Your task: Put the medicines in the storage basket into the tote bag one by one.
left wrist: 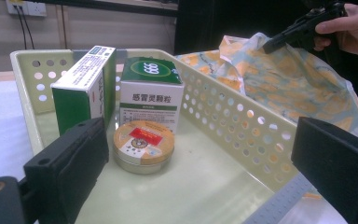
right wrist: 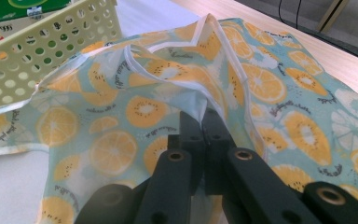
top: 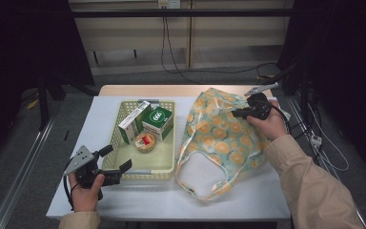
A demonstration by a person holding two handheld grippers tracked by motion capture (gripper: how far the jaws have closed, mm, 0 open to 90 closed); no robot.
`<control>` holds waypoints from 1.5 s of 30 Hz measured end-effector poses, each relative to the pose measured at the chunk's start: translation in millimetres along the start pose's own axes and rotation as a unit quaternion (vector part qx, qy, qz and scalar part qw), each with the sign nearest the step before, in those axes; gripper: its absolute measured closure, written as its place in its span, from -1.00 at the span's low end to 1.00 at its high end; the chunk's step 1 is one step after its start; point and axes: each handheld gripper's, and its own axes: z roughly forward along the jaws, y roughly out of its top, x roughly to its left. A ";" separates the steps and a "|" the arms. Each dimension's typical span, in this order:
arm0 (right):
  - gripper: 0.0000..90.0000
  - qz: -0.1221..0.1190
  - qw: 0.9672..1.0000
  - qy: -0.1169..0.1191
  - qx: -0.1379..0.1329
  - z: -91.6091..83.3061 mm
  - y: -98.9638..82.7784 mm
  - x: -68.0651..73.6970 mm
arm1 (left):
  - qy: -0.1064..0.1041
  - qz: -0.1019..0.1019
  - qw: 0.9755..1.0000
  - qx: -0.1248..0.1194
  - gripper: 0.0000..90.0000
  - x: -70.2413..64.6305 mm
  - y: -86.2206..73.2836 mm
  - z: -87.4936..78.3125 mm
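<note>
A fruit-print fabric bag (top: 219,138) lies on the right of the white table, its mouth toward the front edge. My right gripper (top: 234,113) is shut on a fold of the bag's fabric (right wrist: 121,107) near its upper edge, holding that part raised; in the right gripper view the jaws (right wrist: 204,126) meet with the cloth pinched between them. My left gripper (top: 118,158) is open at the front left corner of the pale yellow basket (top: 124,107), with nothing between its jaws (left wrist: 200,163).
The basket (left wrist: 261,135) holds a tall white-and-green box (top: 134,121), a green-topped box (left wrist: 151,93) and a round tin (left wrist: 143,145). Its near half is bare. A cable trails off the table's right side. Dark stands flank the table.
</note>
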 end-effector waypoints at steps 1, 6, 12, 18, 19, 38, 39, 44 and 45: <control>1.00 0.000 1.000 0.001 -0.001 -0.2 0.1 1.5 | 0.000 -0.001 1.000 -0.001 -0.92 -0.2 0.2 0.1; 1.00 -0.016 1.000 0.003 0.003 -0.6 2.6 14.6 | -0.001 -0.002 1.000 0.002 -0.92 -0.6 -1.3 1.4; 1.00 -0.015 1.000 0.005 0.003 -5.4 8.5 20.7 | -0.001 -0.002 1.000 0.002 -0.92 -1.4 -0.5 2.2; 1.00 -0.019 1.000 0.009 0.000 -14.1 17.0 24.8 | -0.004 -0.003 1.000 0.003 -0.92 -2.3 3.0 2.8; 1.00 -0.020 1.000 0.007 0.000 -15.0 18.1 26.3 | -0.003 -0.002 1.000 0.004 -0.92 -3.6 4.5 3.1; 1.00 -0.020 1.000 0.006 -0.008 -25.9 34.3 30.2 | -0.029 0.009 1.000 -0.003 -0.92 -21.1 37.5 13.2; 1.00 -0.019 1.000 0.008 -0.009 -26.3 34.8 30.1 | -0.031 0.011 0.999 0.001 -0.92 -21.6 39.4 15.4; 1.00 -0.023 1.000 0.008 -0.008 -26.7 35.8 31.1 | -0.031 0.010 0.999 0.009 -0.91 -19.9 45.7 26.9; 1.00 -0.023 1.000 0.010 -0.008 -27.2 35.8 31.1 | -0.033 0.009 0.999 0.011 -0.91 -19.2 46.5 29.3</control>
